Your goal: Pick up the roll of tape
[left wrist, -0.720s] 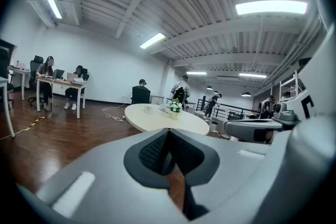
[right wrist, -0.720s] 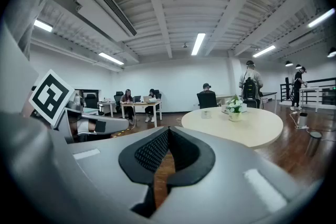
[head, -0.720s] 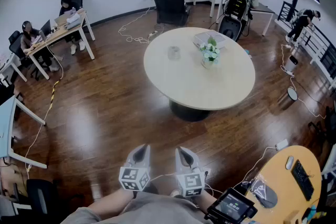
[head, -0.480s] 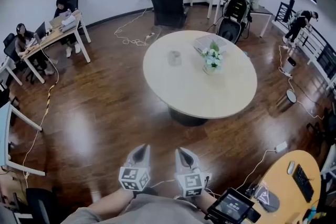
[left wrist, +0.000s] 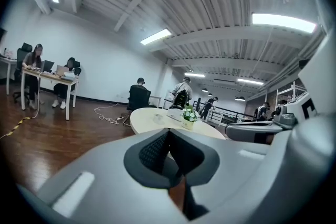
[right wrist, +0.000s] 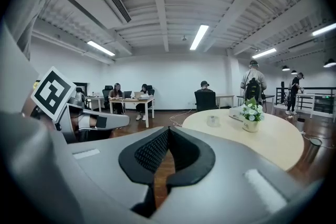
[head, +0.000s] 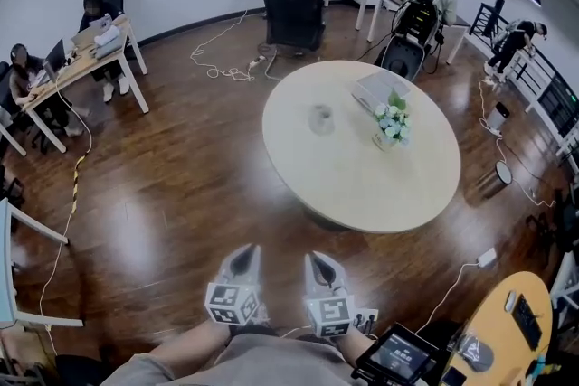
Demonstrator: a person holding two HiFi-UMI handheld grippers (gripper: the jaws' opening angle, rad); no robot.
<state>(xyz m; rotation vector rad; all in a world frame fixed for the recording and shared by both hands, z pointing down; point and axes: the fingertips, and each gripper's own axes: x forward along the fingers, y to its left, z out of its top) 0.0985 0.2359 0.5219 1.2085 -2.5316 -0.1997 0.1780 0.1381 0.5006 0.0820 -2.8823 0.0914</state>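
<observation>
**Fingers (left wrist: 152,152) closed on nothing, tape (head: 321,118) far off on the surface (head: 362,190)**

Closed pad against pad on the left gripper (head: 242,259), nothing between. Same on the right gripper (head: 317,264): dark ribbed fingers (right wrist: 149,152) together and empty. Both held side by side low in the head view, close to the body, marker cubes up, pointing toward the round surface.

Tape: a small clear ring on the pale round top, towards its far left part as seen from the head. Untouched, well apart from both grippers, with a broad stretch of floor (head: 181,194) between. Just left of the pot (head: 387,140) in the right gripper view, not touching it.

Containers: only two on the surface. Small pot, upright, filled with white flowers and green leaves, right of the tape. Behind it, near the far edge, a flat pale box (head: 375,89), contents impossible to make out.

Surface otherwise bare, on a dark central foot.

Room: dark glossy wood floor with white cables (head: 222,68) looping near the back wall. Long desk (head: 86,59) at left with laptops and seated people. Another person in a black chair (head: 294,14) at the back, one standing by a large black backpack (head: 416,18). Railing (head: 552,90) at right. Yellow desk (head: 507,334) at lower right, and a small screen (head: 398,355) just beside the right gripper. Ribbed ceiling with strip lights (right wrist: 200,36) overhead.
</observation>
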